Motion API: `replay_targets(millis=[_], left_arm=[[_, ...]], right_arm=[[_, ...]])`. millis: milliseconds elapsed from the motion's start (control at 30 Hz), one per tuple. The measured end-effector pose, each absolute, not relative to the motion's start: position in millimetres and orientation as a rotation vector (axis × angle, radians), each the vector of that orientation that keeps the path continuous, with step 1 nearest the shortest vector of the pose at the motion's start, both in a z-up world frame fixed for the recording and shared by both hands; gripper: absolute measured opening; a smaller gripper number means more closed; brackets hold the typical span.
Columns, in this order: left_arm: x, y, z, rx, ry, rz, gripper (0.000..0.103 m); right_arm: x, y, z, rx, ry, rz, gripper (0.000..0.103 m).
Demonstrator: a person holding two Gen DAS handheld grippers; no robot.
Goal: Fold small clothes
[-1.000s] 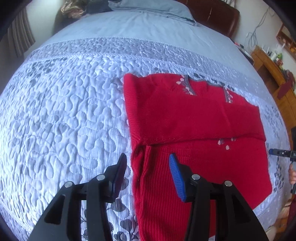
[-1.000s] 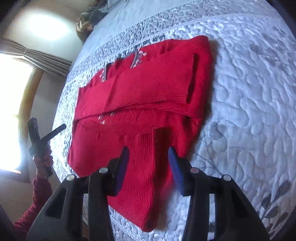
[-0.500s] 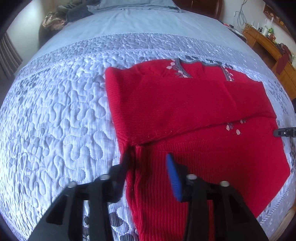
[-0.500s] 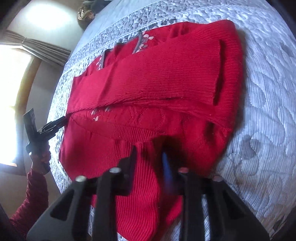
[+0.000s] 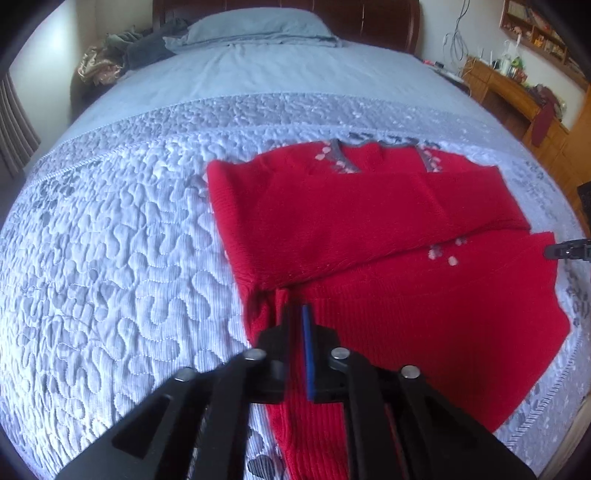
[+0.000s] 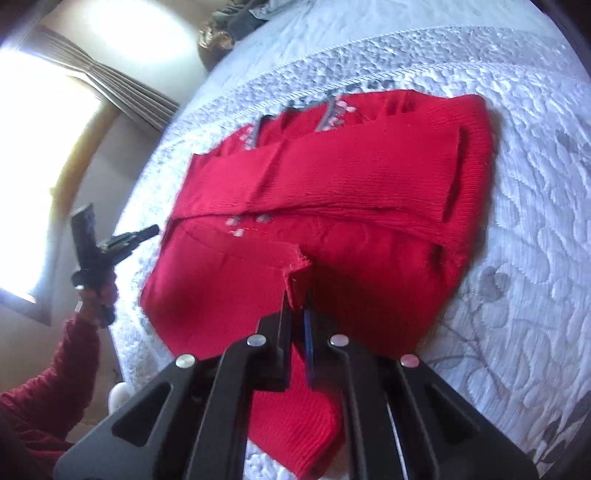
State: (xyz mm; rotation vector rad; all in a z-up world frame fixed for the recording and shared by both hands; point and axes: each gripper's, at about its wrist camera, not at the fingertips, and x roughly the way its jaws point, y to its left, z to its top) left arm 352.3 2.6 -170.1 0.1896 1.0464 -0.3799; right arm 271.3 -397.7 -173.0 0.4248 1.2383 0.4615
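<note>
A red ribbed-knit sweater [image 5: 369, 236] with a grey neckline and small pale flower motifs lies on the quilted pale blue-grey bedspread [image 5: 110, 258], toward the foot edge of the bed and well short of the grey-blue pillow [image 5: 258, 27] at the dark wooden headboard; its sleeves are folded across the chest, one over the other, and the ribbed hem faces the near edge. The left gripper [image 5: 295, 317], black with a blue pad on one finger, has its jaws closing, nearly together, with a pinch of the hem's ribbed edge between them at the sweater's corner on that side; the knit bunches up just ahead of the fingertips. The right gripper [image 6: 297, 310] is drawn almost fully together on the hem at the opposite corner; a raised flap of red knit stands up between its fingers, lifted off the bedspread. In the right wrist view the person's red sleeve [image 6: 48, 387] shows at the bed's side edge, by a bright curtained window [image 6: 44, 166]; a wooden desk [image 5: 517, 99] stands past the far corner.
</note>
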Motion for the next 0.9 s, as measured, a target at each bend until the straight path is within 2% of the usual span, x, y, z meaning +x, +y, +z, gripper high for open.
replay_targets(millis=[67, 133, 200, 300, 400, 467, 500, 567, 600, 633, 900], left_arm=[[355, -1, -176, 0.222, 1.064, -0.359, 0.036], [356, -5, -182, 0.247, 1.075, -0.352, 0.042], [356, -7, -188, 0.266, 1.085, -0.335, 0.045], [354, -9, -194, 0.264, 1.093, -0.356, 0.045], [354, -10, -198, 0.251, 1.099, -0.366, 0.04], [358, -8, -199, 0.224, 1.114, -0.358, 0.024], [361, -5, -200, 0.207, 1.122, -0.348, 0.021], [365, 1, -199, 0.164, 1.141, -0.335, 0.01], [365, 5, -198, 0.142, 1.143, -0.331, 0.008], [365, 7, -197, 0.129, 1.14, -0.33, 0.007], [323, 12, -148, 0.085, 0.978, -0.391, 0.005]], right_arm=[[273, -396, -181, 0.411, 1.263, 0.446, 0.01], [274, -397, -188, 0.404, 1.282, 0.439, 0.021], [274, -396, -192, 0.392, 1.291, 0.424, 0.026], [275, -395, -200, 0.394, 1.304, 0.429, 0.026], [278, -394, -205, 0.397, 1.307, 0.43, 0.026], [281, -393, -208, 0.412, 1.305, 0.43, 0.026], [282, -393, -208, 0.417, 1.305, 0.429, 0.025], [282, -392, -207, 0.414, 1.297, 0.431, 0.012], [281, -393, -205, 0.433, 1.287, 0.447, 0.005], [279, -395, -203, 0.453, 1.278, 0.458, 0.004], [246, -409, -161, 0.556, 1.139, 0.554, 0.003]])
